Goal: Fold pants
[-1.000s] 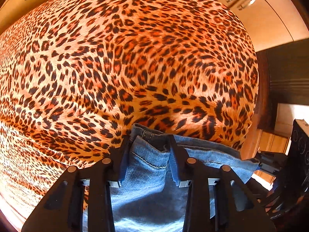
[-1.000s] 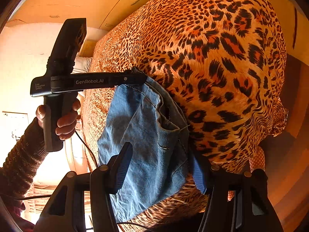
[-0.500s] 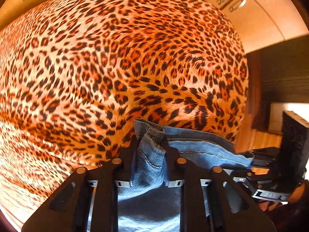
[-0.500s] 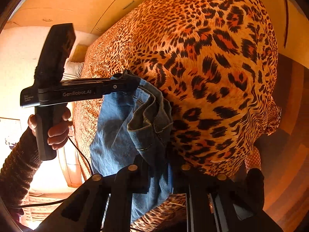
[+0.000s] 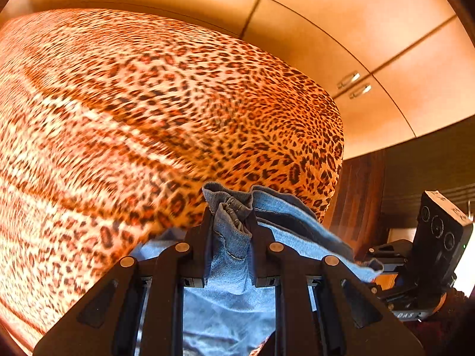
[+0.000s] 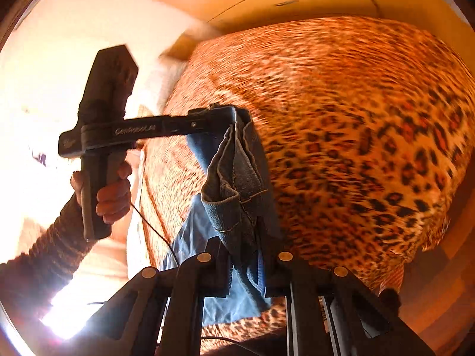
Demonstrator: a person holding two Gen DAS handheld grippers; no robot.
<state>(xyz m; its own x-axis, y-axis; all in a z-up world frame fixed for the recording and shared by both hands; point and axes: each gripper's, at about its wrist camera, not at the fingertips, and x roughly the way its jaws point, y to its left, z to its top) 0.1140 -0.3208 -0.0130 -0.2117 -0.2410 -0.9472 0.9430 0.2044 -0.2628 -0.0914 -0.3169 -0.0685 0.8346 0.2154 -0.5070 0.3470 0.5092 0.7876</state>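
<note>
Blue denim pants (image 5: pixel 231 270) hang over the leopard-print bed cover (image 5: pixel 148 112). My left gripper (image 5: pixel 230 228) is shut on a bunched edge of the pants and holds it above the bed. My right gripper (image 6: pixel 245 249) is shut on another part of the same edge of the pants (image 6: pixel 234 184). The denim stretches between the two grippers. In the right wrist view the left gripper (image 6: pixel 207 126) shows side-on, held by a hand (image 6: pixel 109 195), pinching the pants. In the left wrist view the right gripper's body (image 5: pixel 427 255) shows at the far right.
Light wooden wardrobe doors with metal handles (image 5: pixel 353 84) stand behind the bed. A dark wood panel (image 5: pixel 365 195) lies past the bed's right edge. A thin cable (image 6: pixel 154 231) hangs below the left gripper. Bright light washes out the left of the right wrist view.
Both grippers have lifted the pants edge up off the bed and the views tilt upward; the bed print is motion-blurred. The right gripper closed on the denim a second ago.
</note>
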